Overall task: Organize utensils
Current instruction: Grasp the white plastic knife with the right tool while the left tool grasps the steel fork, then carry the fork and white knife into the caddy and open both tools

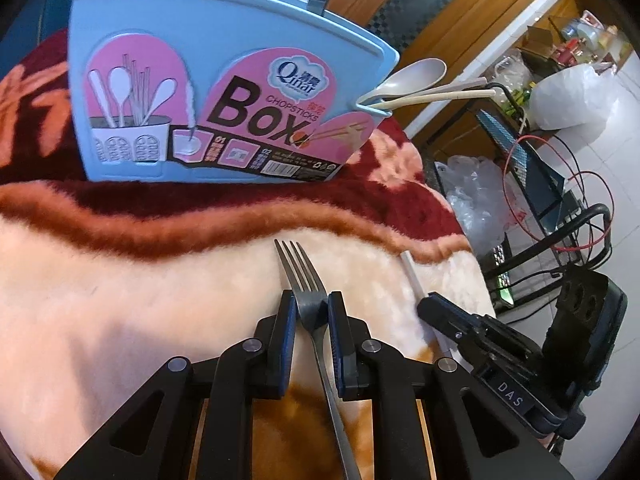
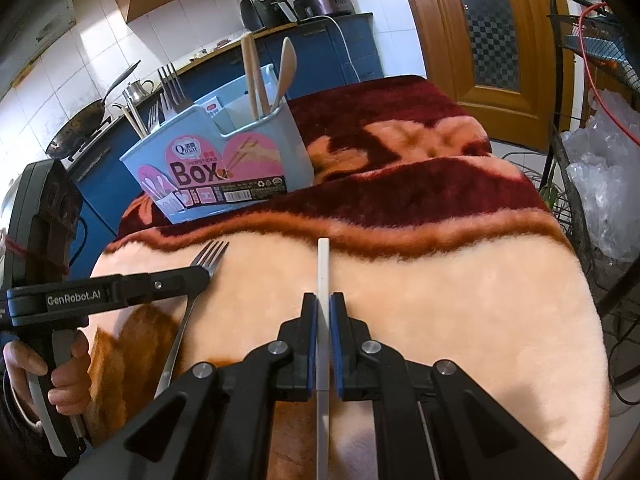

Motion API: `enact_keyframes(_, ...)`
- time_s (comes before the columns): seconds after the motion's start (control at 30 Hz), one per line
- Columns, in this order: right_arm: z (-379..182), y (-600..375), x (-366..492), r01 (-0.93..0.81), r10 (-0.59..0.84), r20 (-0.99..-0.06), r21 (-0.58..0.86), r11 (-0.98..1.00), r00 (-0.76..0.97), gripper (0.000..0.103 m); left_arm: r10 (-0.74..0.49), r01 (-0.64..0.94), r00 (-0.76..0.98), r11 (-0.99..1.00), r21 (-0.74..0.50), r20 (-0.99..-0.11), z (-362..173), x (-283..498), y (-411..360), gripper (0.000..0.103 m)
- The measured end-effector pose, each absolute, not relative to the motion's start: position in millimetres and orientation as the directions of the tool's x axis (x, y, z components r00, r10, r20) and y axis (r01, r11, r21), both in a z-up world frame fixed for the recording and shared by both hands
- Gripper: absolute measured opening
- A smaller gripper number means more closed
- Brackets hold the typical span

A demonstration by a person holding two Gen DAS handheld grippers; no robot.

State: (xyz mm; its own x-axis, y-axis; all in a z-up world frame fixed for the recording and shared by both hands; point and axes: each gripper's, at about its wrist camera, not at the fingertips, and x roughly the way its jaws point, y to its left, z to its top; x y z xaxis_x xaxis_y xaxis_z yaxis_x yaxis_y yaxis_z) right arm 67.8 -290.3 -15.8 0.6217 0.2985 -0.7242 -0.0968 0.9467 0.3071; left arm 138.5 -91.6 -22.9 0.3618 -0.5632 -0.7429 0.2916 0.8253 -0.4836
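A plush blanket (image 2: 440, 280) in cream and dark red covers the table ahead of the claw. Beyond it, blue cabinets (image 2: 320, 60) stand under a white-tiled wall (image 2: 100, 40), bearing a black air fryer (image 2: 266, 10). Further right stands a wooden door (image 2: 492, 32); a wire rack (image 2: 580, 160) sits at the far right.
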Motion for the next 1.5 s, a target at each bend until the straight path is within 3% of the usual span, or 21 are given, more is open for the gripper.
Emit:
enact_keyframes(0.1,-15.6,-289.1,70.0,-0.102,0.299,-0.735,0.302,0.948,0.608,0.009,-0.584,0.306,0.359,0.810,-0.500,-0.728,-21.9,137.7,-92.2,0.004)
enact_keyframes(0.43,-12.6,-283.3,90.1,-0.126,0.299,-0.803,0.274,0.953,0.516,0.011,-0.556,0.349,0.505,0.831,-0.433,-0.660,12.9,114.4,-75.1,0.003)
enact_keyframes(0.67,-10.1,-276.6,91.9,-0.142,0.273,-0.814,0.233,0.962,0.512,0.009,-0.488,0.343,0.670,0.872,-0.351,-0.559,53.6,95.2,-43.2,0.001)
enact_keyframes(1.03,35.6,-263.9,62.5,-0.209,0.353,-0.647,0.292,0.933,0.676,0.009,-0.400,0.305,0.792,0.914,-0.267,-0.461,95.9,94.1,-16.0,0.001)
enact_keyframes(1.27,60.9,-261.6,52.3,-0.242,0.380,-0.533,0.311,0.919,0.756,0.009,-0.320,0.264,0.880,0.944,-0.200,-0.352,144.4,103.7,-3.6,0.001)
enact_keyframes(1.5,63.9,-263.6,53.1,-0.246,0.388,-0.501,0.326,0.913,0.774,0.009,-0.250,0.219,0.934,0.965,-0.144,-0.254,183.2,124.8,-3.1,0.001)
